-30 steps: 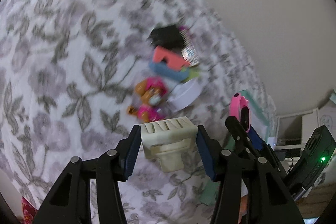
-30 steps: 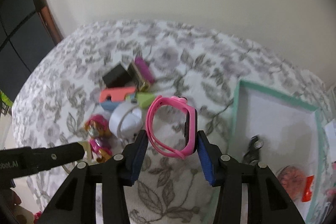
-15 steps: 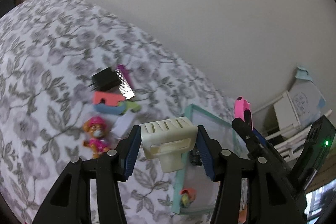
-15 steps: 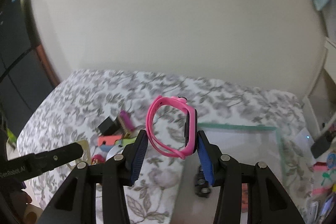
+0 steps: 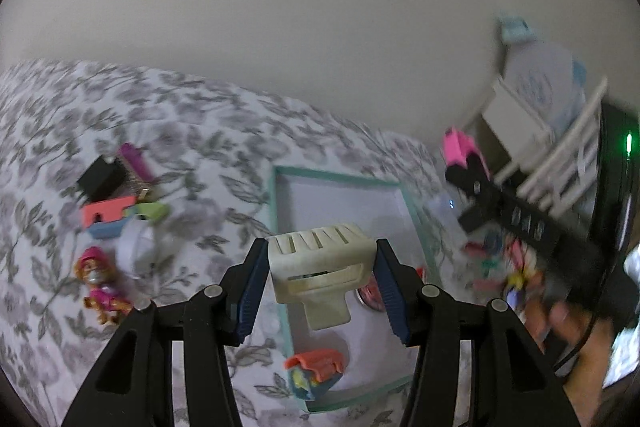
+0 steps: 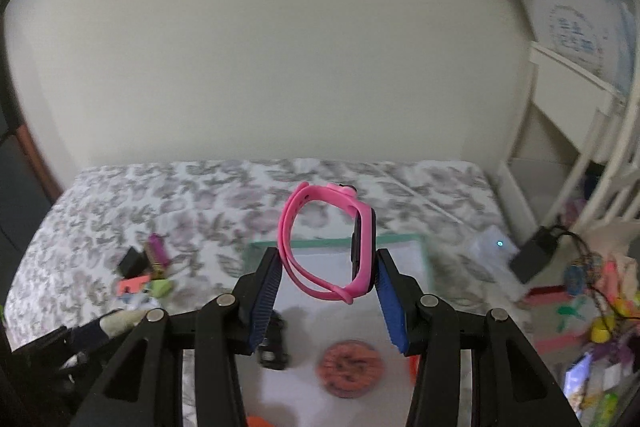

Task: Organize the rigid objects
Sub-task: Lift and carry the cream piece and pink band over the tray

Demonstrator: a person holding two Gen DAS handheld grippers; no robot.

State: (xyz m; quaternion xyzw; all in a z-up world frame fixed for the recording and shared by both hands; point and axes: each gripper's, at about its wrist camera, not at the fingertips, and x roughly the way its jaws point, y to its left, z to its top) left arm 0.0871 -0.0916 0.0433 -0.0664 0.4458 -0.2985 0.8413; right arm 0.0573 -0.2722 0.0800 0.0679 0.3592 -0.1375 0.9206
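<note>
My left gripper [image 5: 322, 289] is shut on a cream plastic vented piece [image 5: 320, 269] and holds it above the teal-rimmed white tray [image 5: 280, 211]. My right gripper [image 6: 326, 293] is shut on a pink wristband watch [image 6: 326, 241] and holds it above the same tray [image 6: 422, 251]; it shows in the left wrist view [image 5: 464, 157] at the right. The tray holds a round reddish disc [image 6: 348, 367], a small black object [image 6: 274, 345] and an orange-topped toy [image 5: 314, 373].
Loose items lie on the floral bedcover left of the tray: a black block [image 5: 100, 179], a purple item [image 5: 134, 159], a coral piece [image 5: 106, 213], a green piece [image 5: 152, 211], a white round thing [image 5: 136, 251] and a pup figure [image 5: 98, 279]. A white rack [image 6: 580, 131] and clutter stand right.
Both grippers have lifted and swung right from the pile of loose items to above the tray, each still holding its object. The views now show more wall.
</note>
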